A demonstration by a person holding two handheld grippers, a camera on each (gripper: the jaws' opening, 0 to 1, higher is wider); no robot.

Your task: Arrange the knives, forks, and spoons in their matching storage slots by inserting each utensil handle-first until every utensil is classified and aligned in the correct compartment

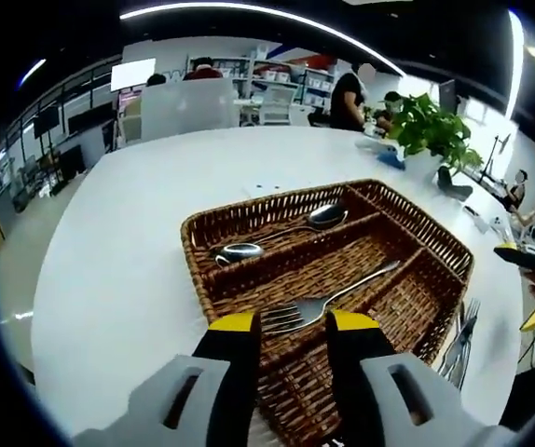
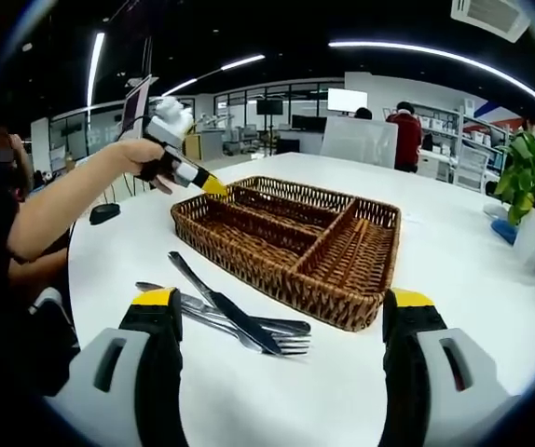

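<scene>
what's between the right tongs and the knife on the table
Nothing visible. The right tongs are wide open, and the knife lies on bare table between and just ahead of the tips, on top of a fork. The basket sits beyond the pile, not in front of it.

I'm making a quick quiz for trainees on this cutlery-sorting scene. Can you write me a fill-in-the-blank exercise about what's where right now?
1. The two spoons lie inside the wicker ____.
2. The fork in the basket lies just ahead of the ____ gripper.
3. The knife and loose forks outside the basket lie on the white ____.
4. The right gripper's jaws stand wide ____.

Missing words: basket; left; table; open
</scene>
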